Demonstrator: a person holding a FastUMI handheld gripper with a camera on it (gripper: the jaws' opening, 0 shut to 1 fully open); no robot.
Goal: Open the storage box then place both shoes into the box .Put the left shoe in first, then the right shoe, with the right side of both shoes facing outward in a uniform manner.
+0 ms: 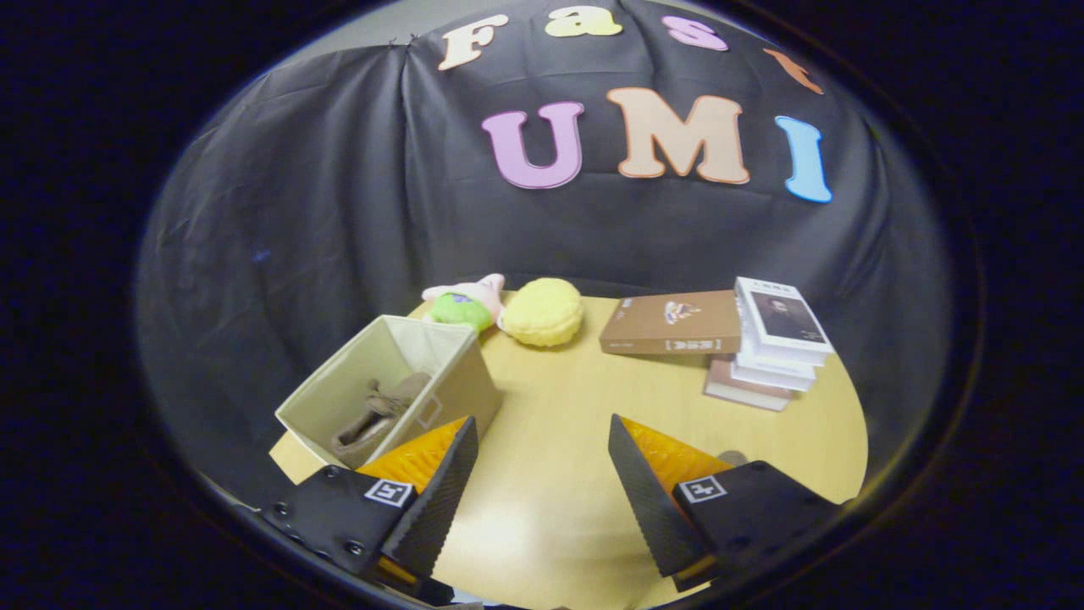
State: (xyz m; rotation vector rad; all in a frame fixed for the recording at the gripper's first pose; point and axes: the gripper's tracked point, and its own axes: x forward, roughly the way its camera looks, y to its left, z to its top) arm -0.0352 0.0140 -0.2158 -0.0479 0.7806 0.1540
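Observation:
A beige fabric storage box point(339, 391) stands open on the yellow table point(559, 407), just ahead of my left finger. Inside it lies a brown shoe point(377, 413), leaning against the box's near wall. My gripper point(542, 436) hovers above the table, open, with bare tabletop between its fingers. A small bit of something grey-brown point(733, 458) peeks out behind my right finger; I cannot tell what it is.
A green and pink plush toy point(464, 302) and a yellow round cushion point(544, 312) sit at the table's far edge beyond the box. A brown book point(673, 323) and a stack of books point(772, 343) lie at the far right.

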